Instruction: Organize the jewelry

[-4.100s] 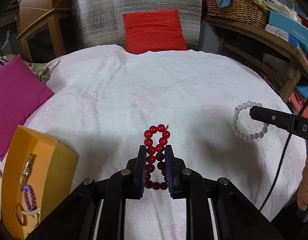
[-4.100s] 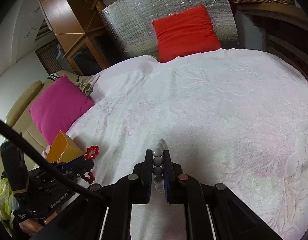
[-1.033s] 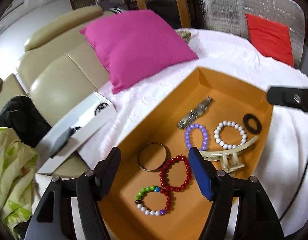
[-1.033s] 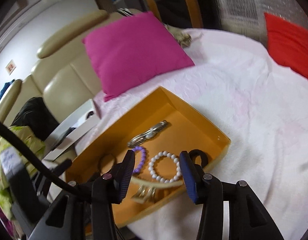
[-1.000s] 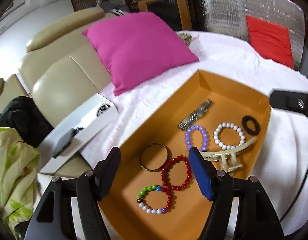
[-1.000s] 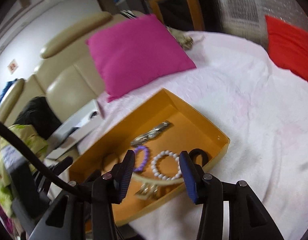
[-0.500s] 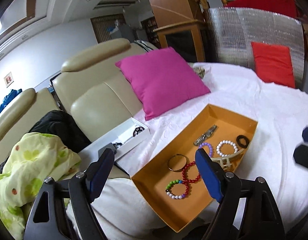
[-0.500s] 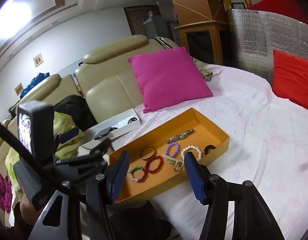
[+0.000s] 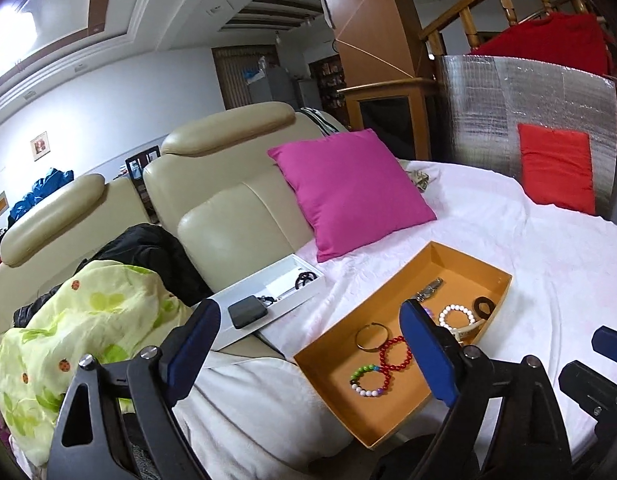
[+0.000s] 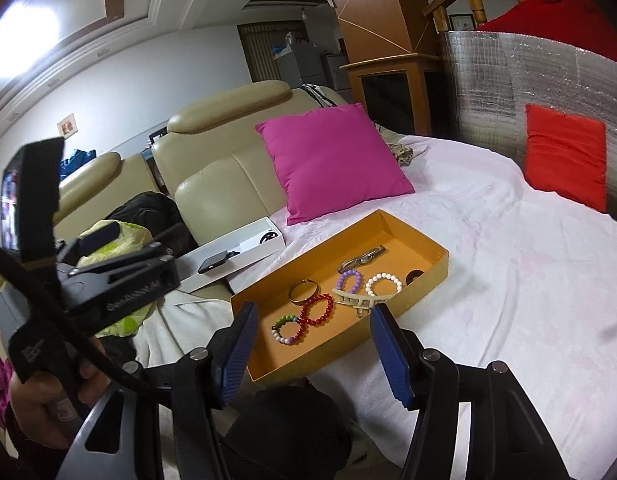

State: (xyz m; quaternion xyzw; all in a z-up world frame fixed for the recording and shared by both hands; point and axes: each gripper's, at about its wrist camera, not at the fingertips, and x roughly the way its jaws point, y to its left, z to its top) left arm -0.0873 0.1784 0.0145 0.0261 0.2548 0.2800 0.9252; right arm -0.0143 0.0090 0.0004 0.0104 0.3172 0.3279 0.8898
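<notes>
While both grippers are now sitting high and back from the orange tray, you are looking at a scene that has changed a lot: four seconds ago the left gripper was clamped on the red bead bracelet and the right gripper on the white bead bracelet, out on the white bedspread. Both bracelets are now lying inside the tray, lower centre of the right wrist frame. The red one is touching the multicolour bracelet and sitting just beside the metal bangle; the white one is lying beside the purple bracelet, with the cream hair claw in front, the watch behind and the black ring near the right wall.

Both pairs of jaws are standing wide open and holding nothing. A second ago you were hovering close over the tray; now you are pulling away, with the tray sitting small in the lower right of the left wrist frame.

No loose jewelry is showing on the bedspread in either view, so the sorting is looking finished, though the near edge of the bed is hidden behind the grippers.
</notes>
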